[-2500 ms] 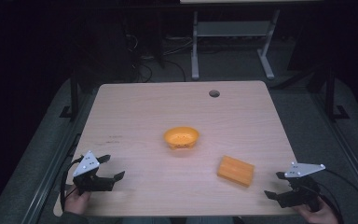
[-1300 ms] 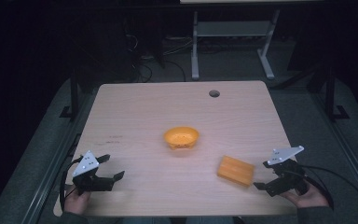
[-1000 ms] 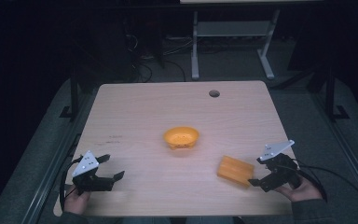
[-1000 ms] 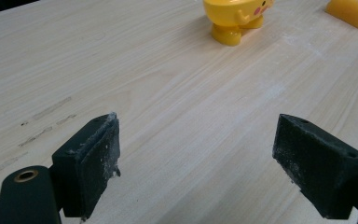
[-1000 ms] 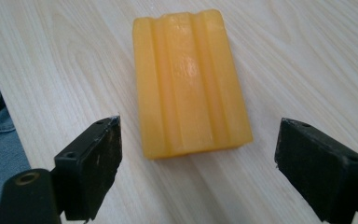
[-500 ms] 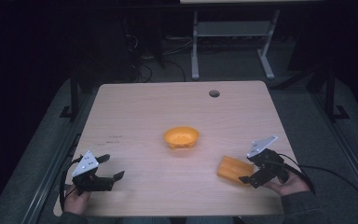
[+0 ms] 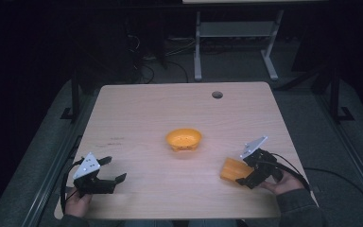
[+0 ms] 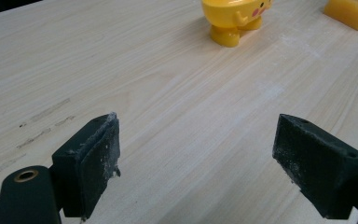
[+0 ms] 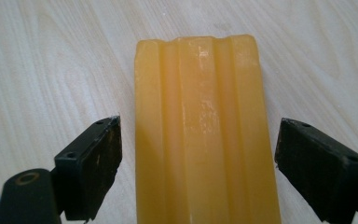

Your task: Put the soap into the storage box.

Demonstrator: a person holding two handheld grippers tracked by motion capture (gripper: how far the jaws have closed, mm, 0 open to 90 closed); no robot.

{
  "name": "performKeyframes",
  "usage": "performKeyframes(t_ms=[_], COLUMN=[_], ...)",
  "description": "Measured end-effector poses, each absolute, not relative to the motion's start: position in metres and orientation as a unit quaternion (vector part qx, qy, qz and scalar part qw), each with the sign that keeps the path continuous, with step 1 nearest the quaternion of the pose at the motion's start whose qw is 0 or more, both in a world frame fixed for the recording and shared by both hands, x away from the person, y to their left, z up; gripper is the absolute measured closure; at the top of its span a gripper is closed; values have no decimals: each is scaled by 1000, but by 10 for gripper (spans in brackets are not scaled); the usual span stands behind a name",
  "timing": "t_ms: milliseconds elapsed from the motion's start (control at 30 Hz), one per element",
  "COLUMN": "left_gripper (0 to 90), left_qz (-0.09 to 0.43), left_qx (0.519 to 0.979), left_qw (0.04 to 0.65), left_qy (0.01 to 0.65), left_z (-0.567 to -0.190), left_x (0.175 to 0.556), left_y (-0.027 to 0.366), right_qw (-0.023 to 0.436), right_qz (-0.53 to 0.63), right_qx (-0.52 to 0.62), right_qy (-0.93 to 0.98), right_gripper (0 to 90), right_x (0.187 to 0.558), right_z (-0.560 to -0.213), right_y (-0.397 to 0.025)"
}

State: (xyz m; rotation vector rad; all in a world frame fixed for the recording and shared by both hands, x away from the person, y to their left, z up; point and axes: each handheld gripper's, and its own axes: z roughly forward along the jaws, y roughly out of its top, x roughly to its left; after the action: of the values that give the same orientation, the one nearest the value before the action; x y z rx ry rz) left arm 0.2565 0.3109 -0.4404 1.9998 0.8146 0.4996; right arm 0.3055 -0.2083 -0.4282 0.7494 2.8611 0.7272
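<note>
r gripper (image 9: 198, 154) jaws apart astride orange block (image 9: 200, 130) | l gripper (image 8: 196, 158) apart | orange bowl (image 7: 183, 139) mid-table

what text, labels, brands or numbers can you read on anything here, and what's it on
There is none to read.
Orange block: ridged top, no lettering.
Yellow toy: pink cheek spots, no text.
Grey plates on the left gripper and right gripper: blank.
Table: bare wood grain and faint scuffs.

Orange ridged block (image 9: 205, 135), yellow pink-cheeked toy (image 8: 235, 18), pale wood table (image 7: 137, 118).
</note>
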Motion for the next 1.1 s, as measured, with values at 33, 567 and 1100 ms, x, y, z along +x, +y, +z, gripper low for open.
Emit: performKeyframes(t_ms=[33, 567, 1100], left_gripper=[143, 143, 143], left_qz=[202, 201, 202], left_qx=[808, 808, 807], left_qw=[446, 446, 448], left_qy=[329, 328, 328], left_z=[-440, -440, -439], left_x=[256, 256, 256], left_y=[311, 311, 311], right_qw=[48, 42, 46], right_qz=[235, 199, 182], right_qx=[246, 234, 240], right_qy=[939, 951, 952], right_gripper=[141, 141, 183], right_x=[306, 313, 315], right_z=[-429, -442, -451], right_y=[-207, -194, -188])
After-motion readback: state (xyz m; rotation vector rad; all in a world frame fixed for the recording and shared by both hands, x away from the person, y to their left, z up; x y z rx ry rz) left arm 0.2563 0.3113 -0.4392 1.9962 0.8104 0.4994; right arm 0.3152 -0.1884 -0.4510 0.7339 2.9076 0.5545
